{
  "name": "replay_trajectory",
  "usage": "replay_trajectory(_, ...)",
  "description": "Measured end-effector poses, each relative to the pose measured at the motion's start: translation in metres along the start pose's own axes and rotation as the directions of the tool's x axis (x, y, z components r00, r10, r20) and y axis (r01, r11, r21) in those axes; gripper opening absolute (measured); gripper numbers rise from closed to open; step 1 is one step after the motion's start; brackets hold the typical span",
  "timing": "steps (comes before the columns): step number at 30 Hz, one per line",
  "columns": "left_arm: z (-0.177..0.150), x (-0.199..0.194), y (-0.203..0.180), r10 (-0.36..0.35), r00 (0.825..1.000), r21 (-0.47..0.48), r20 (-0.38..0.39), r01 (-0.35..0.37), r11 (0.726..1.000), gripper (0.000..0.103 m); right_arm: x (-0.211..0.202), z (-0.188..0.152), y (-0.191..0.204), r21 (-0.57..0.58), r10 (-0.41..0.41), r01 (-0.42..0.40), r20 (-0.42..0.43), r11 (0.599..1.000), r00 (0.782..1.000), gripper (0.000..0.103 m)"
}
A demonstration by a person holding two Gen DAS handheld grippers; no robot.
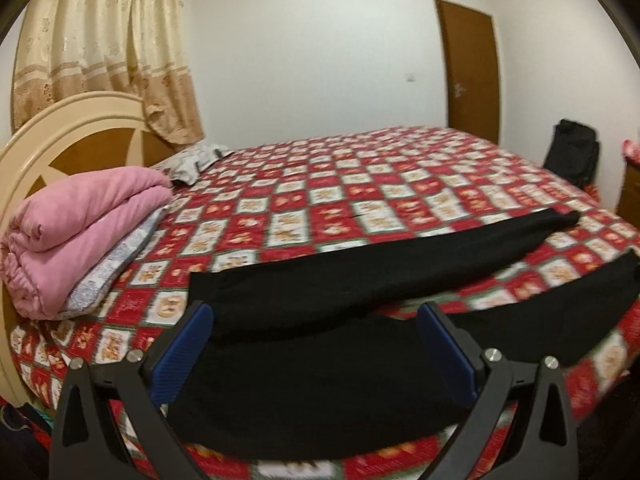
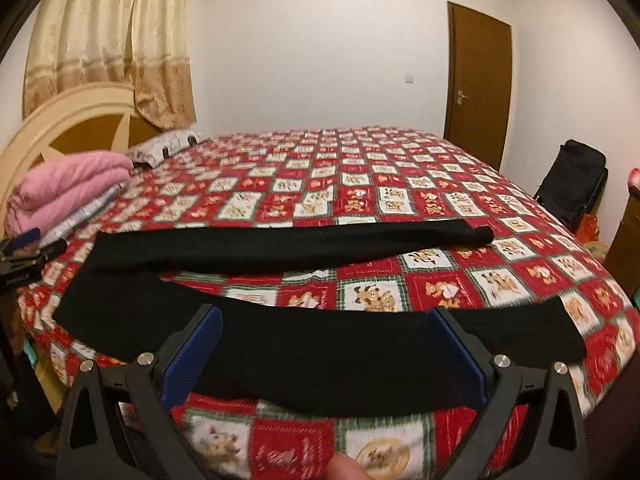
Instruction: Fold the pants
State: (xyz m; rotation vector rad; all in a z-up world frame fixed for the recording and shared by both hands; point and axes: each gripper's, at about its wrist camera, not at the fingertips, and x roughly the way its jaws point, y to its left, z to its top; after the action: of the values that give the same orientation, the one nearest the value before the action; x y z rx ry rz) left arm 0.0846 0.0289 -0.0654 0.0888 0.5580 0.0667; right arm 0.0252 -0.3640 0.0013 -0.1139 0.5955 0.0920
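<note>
Left wrist view, from where I steer: my left gripper [image 1: 316,320] hangs wide open at the bottom of the frame, its blue pads [image 1: 182,354] apart and clamped on nothing, poised over the waist end of the black pants [image 1: 320,380]. I see the pants lying flat across the lower centre, on the red checked bedspread [image 1: 320,200], with both legs running off toward the right edge of the frame and splayed apart so a strip of bedspread shows between them. A folded pink quilt [image 1: 80,232] sits at the left, in front of the cream headboard [image 1: 60,136], with a curtain [image 1: 104,40] in the upper left and a brown door [image 1: 472,68] in the upper right. Right wrist view: my right gripper [image 2: 324,322] is likewise spread wide and empty at the bottom of the frame, its fingers framing the nearer pant leg. A fingertip [image 2: 346,468] shows at the bottom edge. The other gripper's blue pad peeks in at the left edge. A black bag [image 2: 572,184] stands at the right.
</note>
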Motion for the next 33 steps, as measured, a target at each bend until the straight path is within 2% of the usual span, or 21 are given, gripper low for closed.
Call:
replay_trajectory(6, 0.004, 0.074, 0.04, 0.08, 0.993, 0.014, -0.088, -0.079, 0.997, 0.103, 0.063, 0.015, -0.01, -0.066, -0.007, 0.0, -0.102, 0.998, 0.995, 0.102)
replay_trajectory(9, 0.003, 0.113, 0.069, 0.146, 0.977, 0.021, -0.156, -0.145, 0.989, 0.103, 0.091, 0.021, -0.021, -0.058, -0.006, -0.003, -0.145, 0.998, 0.989, 0.102)
replay_trajectory(14, 0.004, 0.157, 0.119, 0.169, 0.954, -0.013, -0.248, -0.178, 0.984, 0.103, 0.116, 0.037, -0.05, -0.001, 0.03, -0.031, -0.155, 1.0, 0.987, 0.102)
replay_trajectory(19, 0.002, 0.188, 0.144, 0.081, 0.939, -0.08, -0.335, -0.114, 0.99, 0.103, 0.137, 0.049, -0.081, 0.032, -0.022, 0.028, -0.165, 0.999, 0.986, 0.102)
replay_trajectory(24, 0.002, 0.218, 0.143, 0.08, 0.922, -0.064, -0.38, -0.112, 0.992, 0.103, 0.155, 0.05, -0.1, 0.074, -0.021, 0.036, -0.195, 0.997, 0.981, 0.102)
replay_trajectory(26, 0.003, 0.23, 0.147, 0.057, 0.915, -0.079, -0.4, -0.096, 0.992, 0.103, 0.161, 0.049, -0.105, 0.085, -0.013, 0.031, -0.206, 0.996, 0.979, 0.102)
replay_trajectory(27, 0.003, 0.237, 0.15, 0.049, 0.908, -0.087, -0.416, -0.094, 0.992, 0.097, 0.163, 0.05, -0.108, 0.086, -0.013, 0.032, -0.209, 0.996, 0.978, 0.102)
replay_trajectory(28, 0.003, 0.243, 0.152, 0.037, 0.902, -0.096, -0.43, -0.087, 0.992, 0.087, 0.166, 0.052, -0.112, 0.086, -0.017, 0.036, -0.213, 0.996, 0.977, 0.102)
replay_trajectory(30, -0.002, 0.256, 0.159, -0.043, 0.883, -0.148, -0.467, -0.03, 0.989, 0.078, 0.171, 0.06, -0.121, 0.083, -0.036, 0.054, -0.212, 0.995, 0.977, 0.101)
replay_trajectory(31, -0.003, 0.256, 0.163, -0.064, 0.887, -0.17, -0.457, -0.017, 0.985, 0.078, 0.174, 0.065, -0.129, 0.085, -0.044, 0.063, -0.213, 0.994, 0.976, 0.1)
replay_trajectory(32, -0.002, 0.255, 0.164, -0.076, 0.894, -0.173, -0.442, -0.002, 0.985, 0.078, 0.178, 0.071, -0.138, 0.091, -0.053, 0.074, -0.215, 0.993, 0.975, 0.093)
replay_trajectory(33, -0.002, 0.256, 0.163, -0.075, 0.893, -0.158, -0.445, 0.004, 0.987, 0.078, 0.182, 0.076, -0.145, 0.095, -0.059, 0.081, -0.219, 0.992, 0.974, 0.087)
